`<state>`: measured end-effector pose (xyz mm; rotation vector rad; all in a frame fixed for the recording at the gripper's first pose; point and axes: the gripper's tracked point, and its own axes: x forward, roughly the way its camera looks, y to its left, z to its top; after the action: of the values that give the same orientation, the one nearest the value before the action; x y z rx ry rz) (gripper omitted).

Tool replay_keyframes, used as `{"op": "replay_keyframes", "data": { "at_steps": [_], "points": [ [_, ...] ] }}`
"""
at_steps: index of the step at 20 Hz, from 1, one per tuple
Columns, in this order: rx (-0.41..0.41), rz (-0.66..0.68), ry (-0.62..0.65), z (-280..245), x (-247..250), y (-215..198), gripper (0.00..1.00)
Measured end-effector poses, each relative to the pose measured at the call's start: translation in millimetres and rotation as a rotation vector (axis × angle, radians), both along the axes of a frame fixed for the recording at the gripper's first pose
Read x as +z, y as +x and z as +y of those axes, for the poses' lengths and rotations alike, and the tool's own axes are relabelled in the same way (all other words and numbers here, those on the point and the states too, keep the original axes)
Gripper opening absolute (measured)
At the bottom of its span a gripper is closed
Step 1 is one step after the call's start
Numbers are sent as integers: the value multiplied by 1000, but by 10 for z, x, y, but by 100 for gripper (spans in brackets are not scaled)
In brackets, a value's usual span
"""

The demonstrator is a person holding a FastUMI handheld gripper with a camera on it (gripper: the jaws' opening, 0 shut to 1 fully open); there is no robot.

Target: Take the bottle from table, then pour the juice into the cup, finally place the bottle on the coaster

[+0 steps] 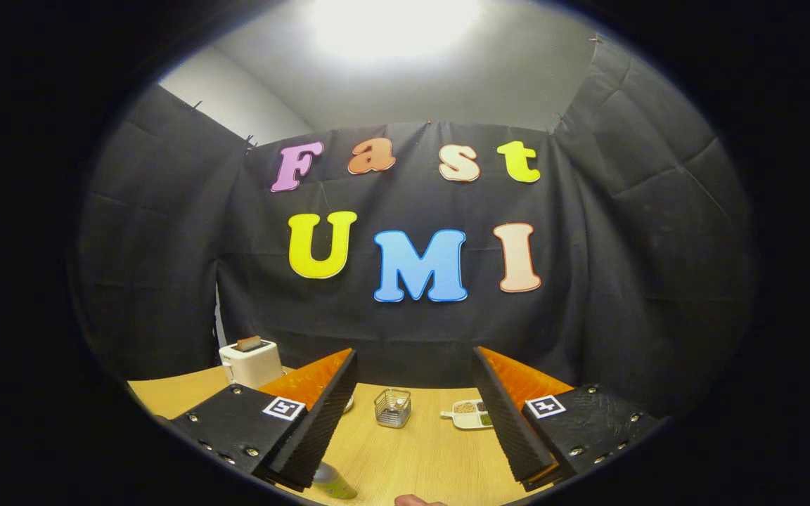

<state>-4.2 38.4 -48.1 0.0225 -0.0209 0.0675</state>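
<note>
Between the fingers and beyond them, the glass cup (392, 407) stands on the table (412, 457). Gripper (415, 414) jaws are wide apart and hold nothing. The bottle (332, 481) lies low, just beside the left finger's base. Lower the gripper, centre the bottle between both fingers, then close squarely on its body.

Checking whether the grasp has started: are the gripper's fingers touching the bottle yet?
Cannot tell. In the gripper view the open gripper has its near finger overlapping the bottle, hiding any contact or gap.
</note>
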Motion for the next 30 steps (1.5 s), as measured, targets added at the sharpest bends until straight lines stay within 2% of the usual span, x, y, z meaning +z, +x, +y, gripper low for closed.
{"op": "replay_keyframes", "data": {
  "at_steps": [7, 17, 30],
  "points": [
    [50, 31, -19, 489, -852, -57, 98],
    [112, 97, 89, 1118, -1577, -56, 98],
    [82, 195, 113, 1368, -2438, 103, 99]
  ]
}}
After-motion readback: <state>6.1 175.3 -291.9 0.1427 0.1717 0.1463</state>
